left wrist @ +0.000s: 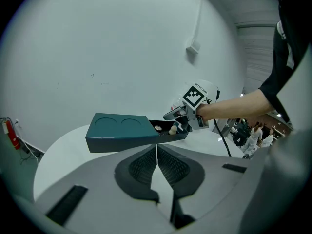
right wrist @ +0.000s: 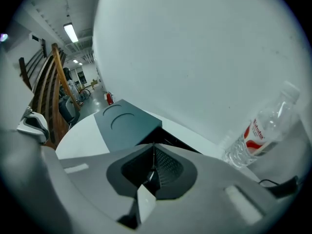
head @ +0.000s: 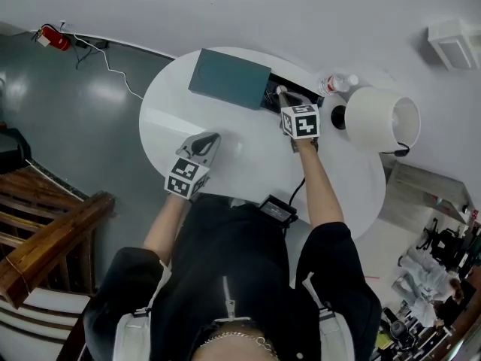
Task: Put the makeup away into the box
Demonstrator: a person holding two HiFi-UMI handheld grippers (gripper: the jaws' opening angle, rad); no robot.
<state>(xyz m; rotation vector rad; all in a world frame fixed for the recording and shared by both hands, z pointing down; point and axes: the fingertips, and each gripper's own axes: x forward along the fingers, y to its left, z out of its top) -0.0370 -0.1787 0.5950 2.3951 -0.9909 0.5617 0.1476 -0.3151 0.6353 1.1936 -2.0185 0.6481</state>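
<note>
- A wooden railing (head: 45,235) is seen at the far left, beside the round white tabletop (head: 248,168).
- The left hand-held gripper (head: 211,138) is held above the near left part of the tabletop. Its jaws are pressed together with nothing between them, and it is pointed towards the box.
- The dark teal box (head: 229,77) is set on the far side of the tabletop, well apart from the left hand-held gripper. Two round recesses are pressed into its top.
- A dark drawer (left wrist: 170,134) is pulled out from the right end of the box.
- Inside the drawer, a small pale makeup piece (left wrist: 173,128) and a round piece (left wrist: 157,127) are made out. They are too small to be named with certainty.
- The right hand-held gripper (head: 282,92) is held over the open drawer, tilted downwards. Its jaws are closed, and nothing is seen gripped between them.
- A clear water bottle (head: 338,83) with a red and white label is laid on its side, just right of the drawer.
- A white lamp shade (head: 379,119) is placed at the right edge of the tabletop, near the bottle.
</note>
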